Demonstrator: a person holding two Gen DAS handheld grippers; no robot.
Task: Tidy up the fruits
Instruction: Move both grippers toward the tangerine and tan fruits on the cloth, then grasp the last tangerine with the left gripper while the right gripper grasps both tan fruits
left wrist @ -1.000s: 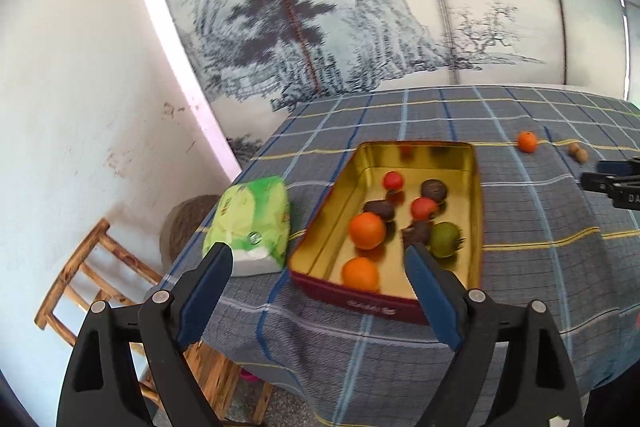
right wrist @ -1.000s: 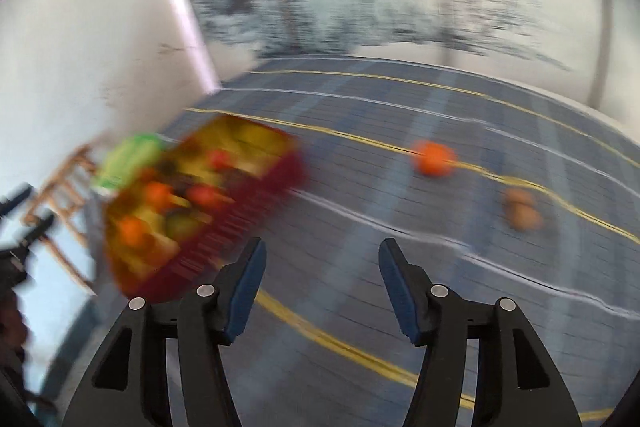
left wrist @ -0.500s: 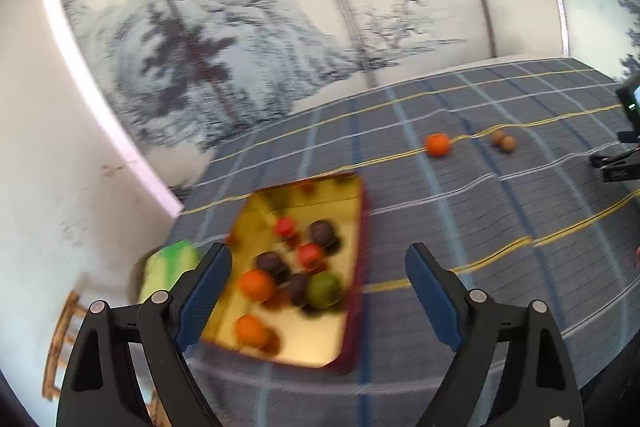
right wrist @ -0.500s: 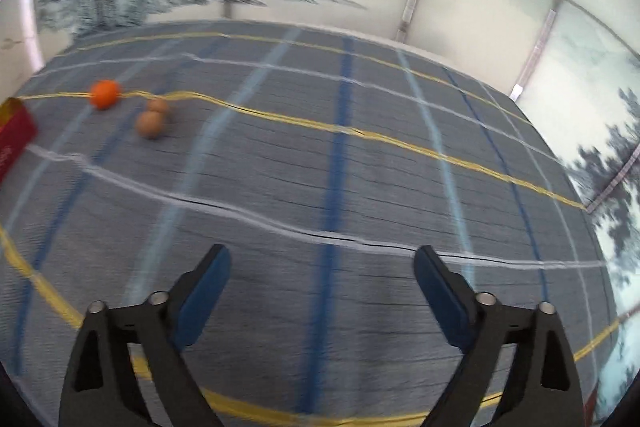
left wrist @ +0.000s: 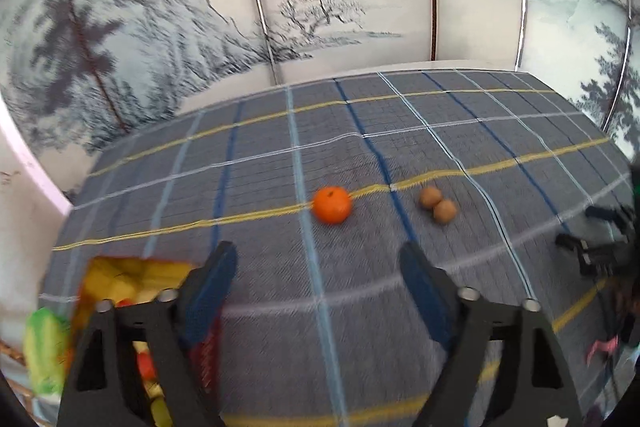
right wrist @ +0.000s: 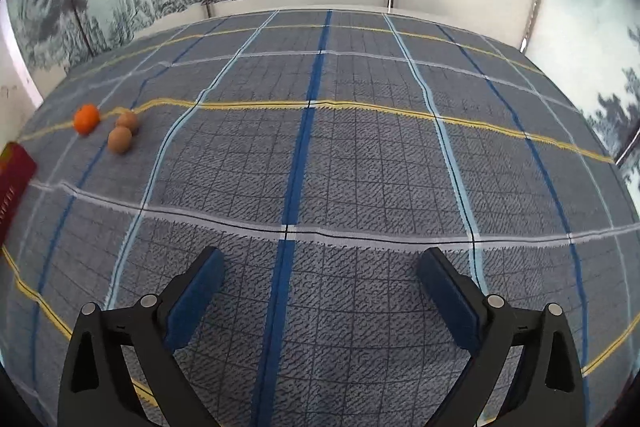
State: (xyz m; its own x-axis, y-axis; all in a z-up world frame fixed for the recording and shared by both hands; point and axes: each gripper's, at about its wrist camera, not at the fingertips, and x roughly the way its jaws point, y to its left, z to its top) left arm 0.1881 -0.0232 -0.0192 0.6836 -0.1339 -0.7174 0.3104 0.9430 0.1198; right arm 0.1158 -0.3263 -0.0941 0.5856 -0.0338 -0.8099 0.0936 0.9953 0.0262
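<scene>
An orange mandarin (left wrist: 331, 205) lies on the plaid tablecloth, with two small brown fruits (left wrist: 438, 204) touching each other just right of it. My left gripper (left wrist: 316, 259) is open and empty, above the cloth short of the mandarin. The red tin with gold inside (left wrist: 120, 277) holds several fruits at the lower left, partly hidden by my left finger. My right gripper (right wrist: 320, 263) is open and empty over bare cloth. In the right wrist view the mandarin (right wrist: 86, 118), the brown fruits (right wrist: 120, 139) and the tin's red side (right wrist: 14, 175) sit far left.
A green packet (left wrist: 44, 351) lies left of the tin at the table's edge. The other gripper (left wrist: 600, 247) shows at the right edge of the left wrist view. A painted screen (left wrist: 280, 7) stands behind the table.
My left gripper has swung right, from over the tin toward the mandarin and brown fruits. My right gripper has also swung right, away from the tin, over bare cloth, and opened wider.
</scene>
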